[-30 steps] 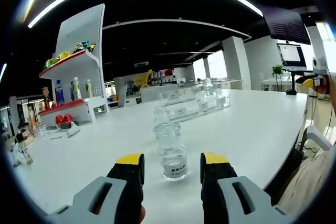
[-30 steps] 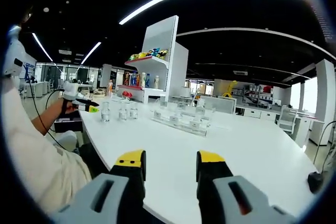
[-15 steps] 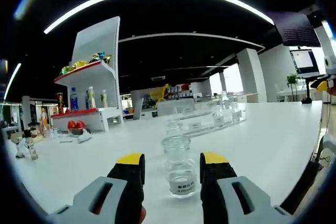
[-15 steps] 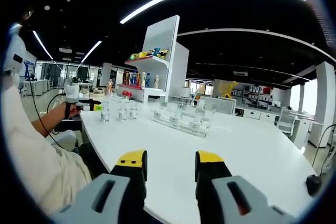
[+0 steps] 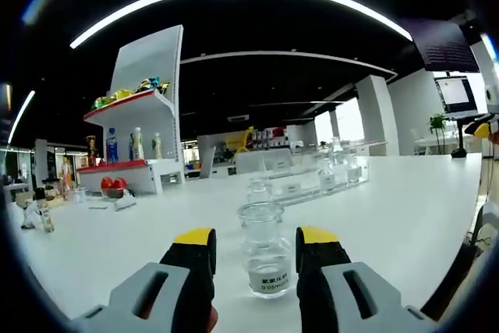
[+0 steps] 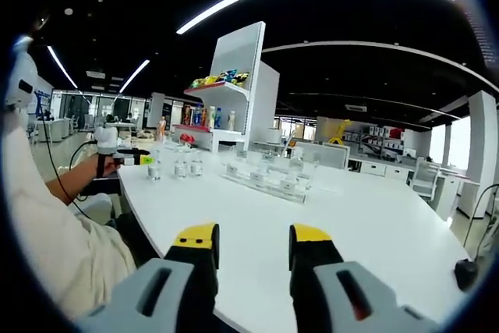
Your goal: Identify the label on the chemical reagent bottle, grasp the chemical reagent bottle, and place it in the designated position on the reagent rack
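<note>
A clear glass reagent bottle (image 5: 265, 251) with a white label stands on the white table (image 5: 390, 208), between the two yellow-tipped jaws of my left gripper (image 5: 256, 241), which is open around it. A second bottle (image 5: 258, 189) stands right behind it. Farther back lies the clear reagent rack (image 5: 312, 181) holding several bottles. My right gripper (image 6: 252, 235) hovers open over the table's near edge, holding nothing. In the right gripper view the left gripper (image 6: 117, 154) sits at the far left beside three small bottles (image 6: 181, 167), with the reagent rack (image 6: 265, 181) to their right.
A white shelf unit (image 5: 140, 115) with drinks and snacks stands at the table's back left, also seen as shelf unit (image 6: 234, 91). The person's sleeve (image 6: 47, 232) fills the left side. A monitor (image 5: 456, 91) stands beyond the table's right edge.
The left view has dropped lower and nearer, so the labelled bottle sits slightly deeper between the jaws. The jaw gap is unchanged. The right gripper has barely moved.
</note>
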### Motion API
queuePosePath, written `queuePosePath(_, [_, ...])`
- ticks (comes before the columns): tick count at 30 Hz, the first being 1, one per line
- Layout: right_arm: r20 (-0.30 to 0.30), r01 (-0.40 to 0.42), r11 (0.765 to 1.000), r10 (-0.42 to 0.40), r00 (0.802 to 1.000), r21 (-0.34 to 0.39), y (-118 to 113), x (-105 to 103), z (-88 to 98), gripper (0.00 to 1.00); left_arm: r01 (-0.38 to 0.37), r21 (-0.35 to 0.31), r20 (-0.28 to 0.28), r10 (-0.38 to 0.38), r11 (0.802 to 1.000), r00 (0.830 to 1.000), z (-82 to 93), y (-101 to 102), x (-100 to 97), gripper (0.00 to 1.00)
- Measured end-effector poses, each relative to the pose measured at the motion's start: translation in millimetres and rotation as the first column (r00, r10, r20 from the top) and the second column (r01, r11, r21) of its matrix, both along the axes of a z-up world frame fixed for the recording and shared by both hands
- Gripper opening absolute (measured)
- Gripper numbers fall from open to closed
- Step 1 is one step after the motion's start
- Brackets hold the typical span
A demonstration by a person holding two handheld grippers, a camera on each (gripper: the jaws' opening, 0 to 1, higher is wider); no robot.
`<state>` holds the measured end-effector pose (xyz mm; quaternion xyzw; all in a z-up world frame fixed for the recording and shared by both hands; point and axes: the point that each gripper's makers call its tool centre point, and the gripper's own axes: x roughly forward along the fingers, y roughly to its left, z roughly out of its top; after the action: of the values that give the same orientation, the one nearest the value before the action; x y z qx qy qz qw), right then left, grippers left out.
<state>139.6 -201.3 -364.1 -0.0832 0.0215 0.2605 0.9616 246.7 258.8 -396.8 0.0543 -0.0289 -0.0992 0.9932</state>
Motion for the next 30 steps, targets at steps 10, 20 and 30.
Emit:
queuePosePath(10, [-0.002, -0.01, 1.0, 0.01, 1.0, -0.003, 4, 1, -3.1, 0.34, -0.007, -0.015, -0.008, 0.007, 1.0, 1.0, -5.6, -4, 4.8, 0.41])
queuePosePath(20, [-0.004, -0.001, 1.0, 0.001, 1.0, 0.001, 1, 3, -5.2, 0.33, -0.007, -0.076, -0.018, 0.006, 0.997, 1.0, -3.8, -2, 9.3, 0.41])
queuePosePath(30, [-0.011, -0.005, 1.0, 0.005, 1.0, -0.005, 4, 5, -7.8, 0.32, 0.003, -0.053, -0.021, -0.004, 0.999, 1.0, -3.3, -10, 15.2, 0.38])
